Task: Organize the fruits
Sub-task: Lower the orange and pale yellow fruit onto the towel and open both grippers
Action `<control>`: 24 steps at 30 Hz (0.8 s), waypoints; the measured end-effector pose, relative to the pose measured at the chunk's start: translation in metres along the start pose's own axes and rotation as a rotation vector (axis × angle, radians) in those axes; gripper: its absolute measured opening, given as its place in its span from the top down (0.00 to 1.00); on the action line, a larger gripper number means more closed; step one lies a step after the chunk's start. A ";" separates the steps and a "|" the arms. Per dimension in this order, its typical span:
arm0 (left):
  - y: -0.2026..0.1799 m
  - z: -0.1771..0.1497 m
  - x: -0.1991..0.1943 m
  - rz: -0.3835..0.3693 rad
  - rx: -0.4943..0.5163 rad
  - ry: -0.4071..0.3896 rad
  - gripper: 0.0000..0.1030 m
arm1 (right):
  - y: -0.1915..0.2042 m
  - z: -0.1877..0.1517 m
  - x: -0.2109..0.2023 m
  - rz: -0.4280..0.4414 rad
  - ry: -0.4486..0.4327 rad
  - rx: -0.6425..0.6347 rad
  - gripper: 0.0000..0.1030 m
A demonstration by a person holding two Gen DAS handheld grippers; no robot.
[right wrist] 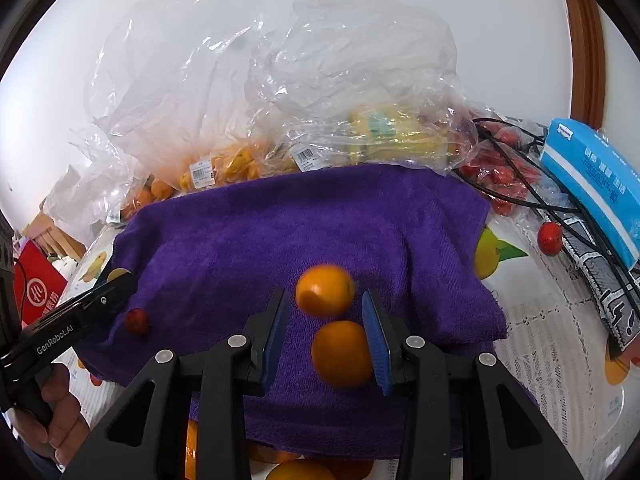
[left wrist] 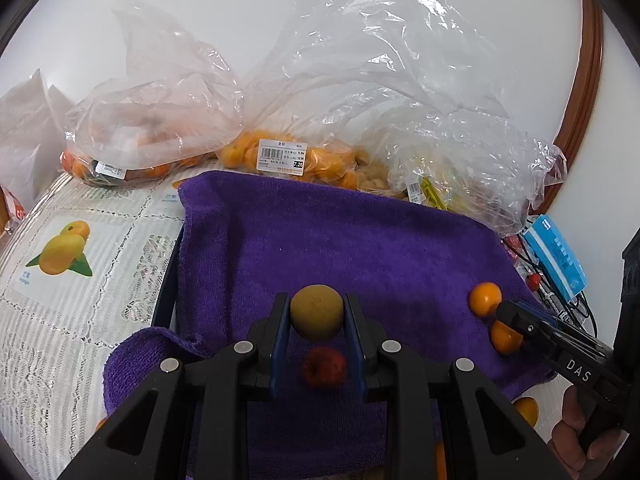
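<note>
Left wrist view, item one: my left tongs [left wrist: 316, 312] pinch a round yellow-green fruit [left wrist: 317, 312] between their blue pads, above a purple terry towel [left wrist: 360, 240]. A small dark red fruit [left wrist: 323, 367] lies on the towel between the fingers, below the held one. Off to the right of these tongs my right tongs [left wrist: 505, 316] reach in, a hand [left wrist: 580, 432] on the handle; two round orange citrus fruits [left wrist: 485, 299] sit at their tip. From here I cannot tell how those jaws stand.

Right wrist view, item two: my right tongs [right wrist: 326, 312] stand spread. One orange fruit [right wrist: 325, 290] sits just ahead of the tips; the second [right wrist: 342, 354] lies between the pads against the right one, clear of the left.

Only the left view shows the price-labelled clear plastic bag of small oranges [left wrist: 280, 156] face on, beyond the towel. Only the right view shows a bag of red fruits [right wrist: 500, 176] and a blue carton [right wrist: 592, 180] to the right, beyond the towel.
</note>
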State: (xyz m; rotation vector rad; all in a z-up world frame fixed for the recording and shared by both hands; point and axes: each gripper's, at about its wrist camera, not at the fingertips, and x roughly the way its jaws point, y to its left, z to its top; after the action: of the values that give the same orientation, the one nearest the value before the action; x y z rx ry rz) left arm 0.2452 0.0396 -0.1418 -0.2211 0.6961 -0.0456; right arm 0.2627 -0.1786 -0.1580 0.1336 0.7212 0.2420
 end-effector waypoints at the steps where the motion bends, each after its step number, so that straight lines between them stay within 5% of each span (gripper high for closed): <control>1: 0.000 0.000 0.000 -0.001 0.000 0.001 0.76 | 0.000 0.000 0.000 -0.001 -0.001 0.000 0.62; 17: 0.000 0.000 0.001 -0.001 -0.005 0.017 0.76 | -0.006 0.002 -0.005 0.003 -0.016 0.027 0.58; 24: 0.004 0.002 0.003 -0.013 -0.027 0.040 0.68 | -0.005 0.003 -0.007 0.003 -0.013 0.020 0.58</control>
State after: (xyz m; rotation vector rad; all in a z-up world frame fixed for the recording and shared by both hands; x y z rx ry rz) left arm 0.2490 0.0440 -0.1434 -0.2509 0.7354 -0.0535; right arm 0.2608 -0.1851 -0.1521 0.1551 0.7112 0.2364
